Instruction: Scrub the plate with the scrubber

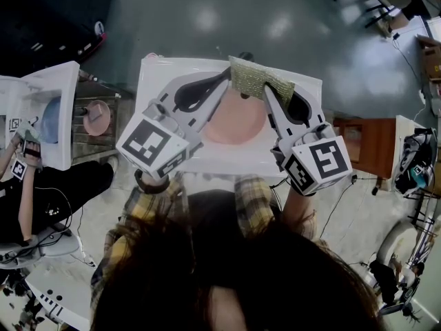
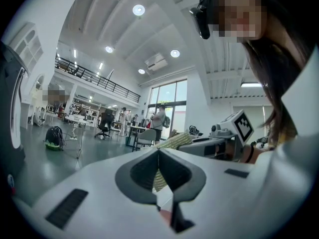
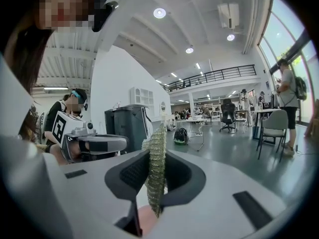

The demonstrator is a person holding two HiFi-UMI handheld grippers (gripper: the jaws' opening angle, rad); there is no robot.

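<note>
Head view: we pinch the yellow-green mesh scrubber [image 1: 256, 79] in our right tool [image 1: 269, 89] at the far edge of the round pink plate [image 1: 238, 124] to scrub, with the closed left tool [image 1: 224, 76] seemingly steadying it.

- The plate [image 1: 233, 124] is pink and round, and looks like it's lying flat on the white surface [image 1: 157, 80]. Only its middle shows from above.
- The scrubber [image 1: 258, 80] is a yellowish-green mesh pad, pinched edge-on and upright in the right hand-held gripper [image 3: 155, 183], over the plate's far rim.
</note>
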